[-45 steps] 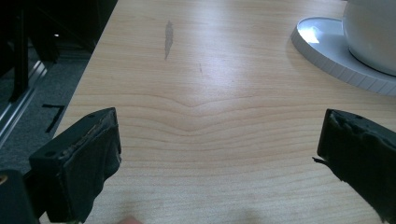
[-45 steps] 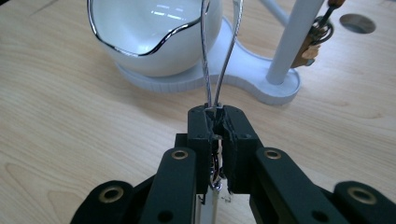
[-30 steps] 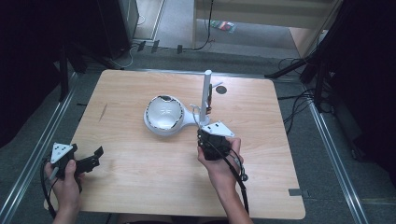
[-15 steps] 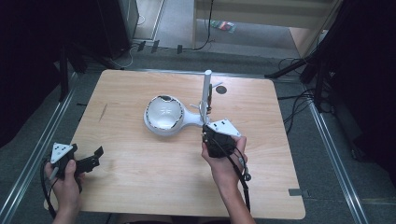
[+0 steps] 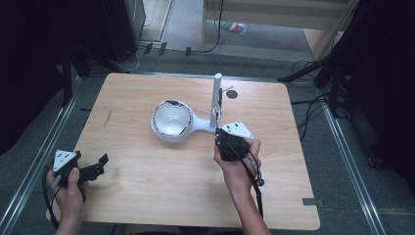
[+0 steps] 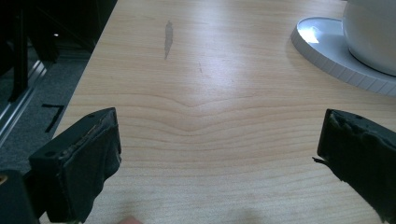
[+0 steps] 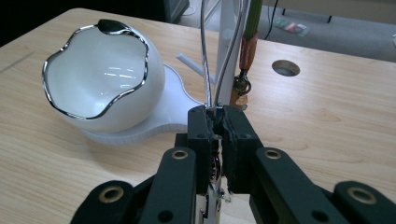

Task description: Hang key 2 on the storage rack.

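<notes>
Near the middle of the wooden table [image 5: 147, 186], a white stand [image 5: 195, 128] is sitting with a white bowl [image 5: 171, 118] resting on its round base and a white post [image 5: 217, 100] rising upright from its narrow end. Just in front of that post, the right gripper [image 5: 226, 138] is being held in the person's right hand [image 5: 240, 164], its jaws pressed together on a thin silvery wire loop [image 7: 212, 60] that is running up from the jaw tips alongside the post. Beside the loop, a small beaded pendant [image 7: 244, 56] is hanging close to the post, though what it is hanging from cannot be told. A round hole [image 7: 285, 67] is showing in the tabletop beyond the post. At the near left corner of the table, well apart from the stand, the left gripper [image 5: 95, 169] is being held in the left hand [image 5: 66, 188], its jaws standing wide apart with nothing between them and bare wood lying under them, the base's edge showing far off.
</notes>
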Tool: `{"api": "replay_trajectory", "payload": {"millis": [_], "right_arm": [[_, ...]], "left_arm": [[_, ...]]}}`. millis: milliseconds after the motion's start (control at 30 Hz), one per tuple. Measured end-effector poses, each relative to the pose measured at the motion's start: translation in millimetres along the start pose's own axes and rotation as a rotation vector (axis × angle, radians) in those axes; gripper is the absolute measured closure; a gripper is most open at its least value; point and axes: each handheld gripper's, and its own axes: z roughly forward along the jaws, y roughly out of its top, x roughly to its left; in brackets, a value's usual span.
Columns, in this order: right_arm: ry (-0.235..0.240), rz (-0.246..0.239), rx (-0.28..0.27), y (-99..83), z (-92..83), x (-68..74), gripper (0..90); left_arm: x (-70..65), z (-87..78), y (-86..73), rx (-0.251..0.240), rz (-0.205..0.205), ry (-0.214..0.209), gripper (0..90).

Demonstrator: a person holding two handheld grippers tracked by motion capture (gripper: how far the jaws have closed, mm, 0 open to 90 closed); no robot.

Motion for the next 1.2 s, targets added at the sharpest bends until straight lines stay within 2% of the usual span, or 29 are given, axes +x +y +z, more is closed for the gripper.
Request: {"api": "replay_trajectory", "payload": {"millis": [467,833,1067,1200], "right_arm": [[-0.005,0.008,0.054,-5.6,21.2,-2.8,83.9],[-0.009,0.032,0.094,-9.1,40.9,-6.4,83.8],[-0.005,0.022,0.073,-9.2,42.2,-11.2,80.9],[0.021,0.033,0.051,-7.7,39.3,-15.2,72.7]], "left_arm": [[0.3,-0.3,0.0,0.003,0.002,-0.002,0.0],[0.5,-0.2,0.0,0.002,0.003,-0.003,0.0],[0.7,-0.3,0.0,0.003,0.003,-0.005,0.0],[0.4,-0.3,0.0,0.002,0.003,-0.002,0.0]]}}
